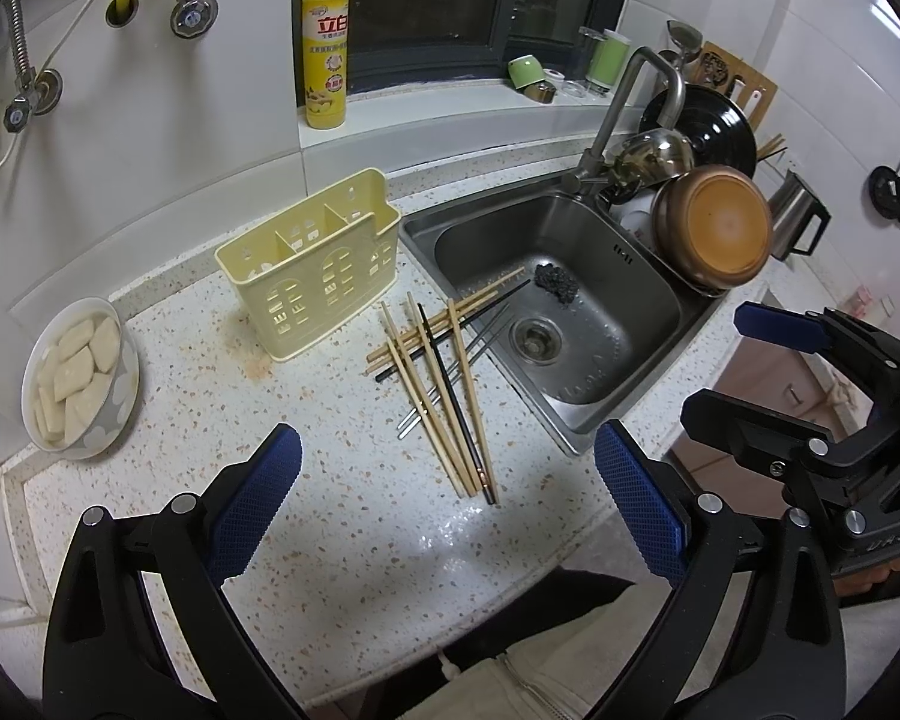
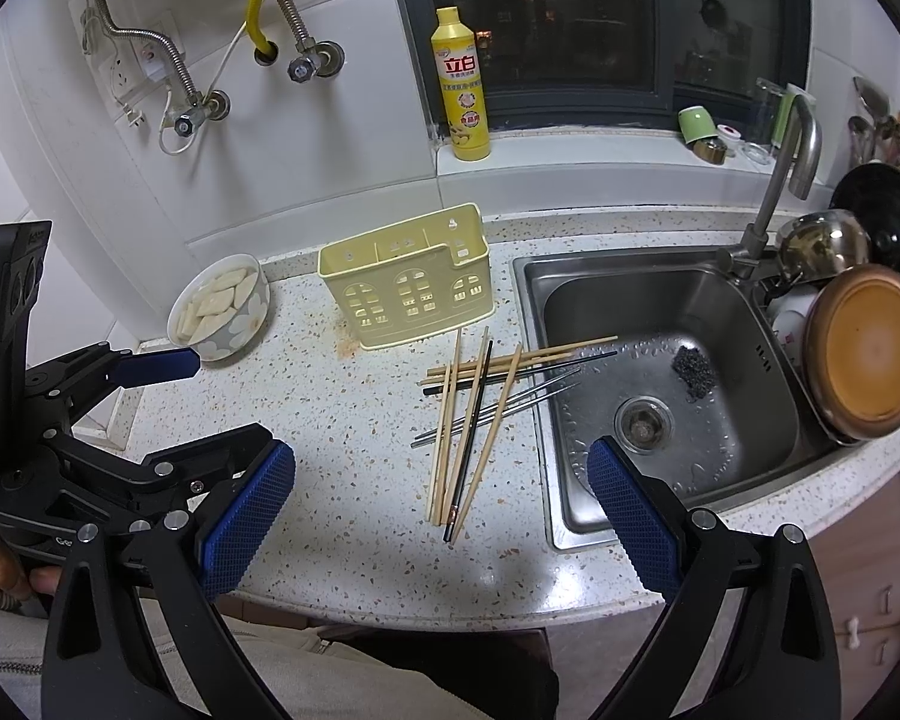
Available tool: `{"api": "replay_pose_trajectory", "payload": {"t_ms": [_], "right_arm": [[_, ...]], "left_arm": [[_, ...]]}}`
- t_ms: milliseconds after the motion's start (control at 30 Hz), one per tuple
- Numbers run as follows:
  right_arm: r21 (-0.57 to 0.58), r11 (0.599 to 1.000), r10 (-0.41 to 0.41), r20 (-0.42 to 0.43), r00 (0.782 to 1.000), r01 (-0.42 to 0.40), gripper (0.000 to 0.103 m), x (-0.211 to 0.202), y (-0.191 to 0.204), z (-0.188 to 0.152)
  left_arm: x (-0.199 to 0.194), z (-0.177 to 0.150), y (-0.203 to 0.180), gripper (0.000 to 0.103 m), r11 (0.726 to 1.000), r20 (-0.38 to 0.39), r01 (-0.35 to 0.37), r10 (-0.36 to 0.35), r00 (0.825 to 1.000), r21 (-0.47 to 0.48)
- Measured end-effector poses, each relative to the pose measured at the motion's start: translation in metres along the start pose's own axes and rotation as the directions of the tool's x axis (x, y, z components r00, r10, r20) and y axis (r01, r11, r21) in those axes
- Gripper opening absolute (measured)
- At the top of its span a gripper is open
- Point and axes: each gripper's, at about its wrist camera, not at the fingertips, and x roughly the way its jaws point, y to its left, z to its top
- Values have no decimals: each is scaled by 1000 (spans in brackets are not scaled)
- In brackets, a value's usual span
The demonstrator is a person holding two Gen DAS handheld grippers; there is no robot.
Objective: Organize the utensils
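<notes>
Both grippers, left [image 1: 447, 504] and right [image 2: 441, 516], hover low over the counter [image 1: 342, 510], jaws wide apart, holding nothing. Chopsticks [image 1: 444, 384] lie mid-frame, just right of the holder [image 1: 318, 276].

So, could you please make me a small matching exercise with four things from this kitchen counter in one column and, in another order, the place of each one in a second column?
Things:
1. chopsticks
2. detergent bottle
3. scouring pad
4. bowl of white pieces

Places:
A. inside the sink basin
B. on the countertop, left of the yellow utensil holder
C. on the window sill
D. in a crossed pile on the countertop, some tips over the sink's edge

Pairs: 1-D, 2-C, 3-A, 4-B
</notes>
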Motion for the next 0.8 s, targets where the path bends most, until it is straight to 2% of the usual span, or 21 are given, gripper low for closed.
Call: {"api": "replay_pose_trajectory", "payload": {"t_ms": [367,500,633,800], "right_arm": [[0,1000,1,-4,1000,-1,95,0,-1,2],[2,1000,10,-9,1000,-10,95,4,-2,6],[50,998,48,-24,999,-46,95,12,-16,10],[78,995,61,-51,997,-57,89,28,-32,18]], "left_arm": [[3,-4,-1,95,1000,-4,9,-9,1000,-6],[6,-4,2,95,999,-9,33,-34,999,-14],[20,5,21,95,994,-38,89,-92,995,-70],[38,16,40,95,987,-58,101,-109,992,-128]]}}
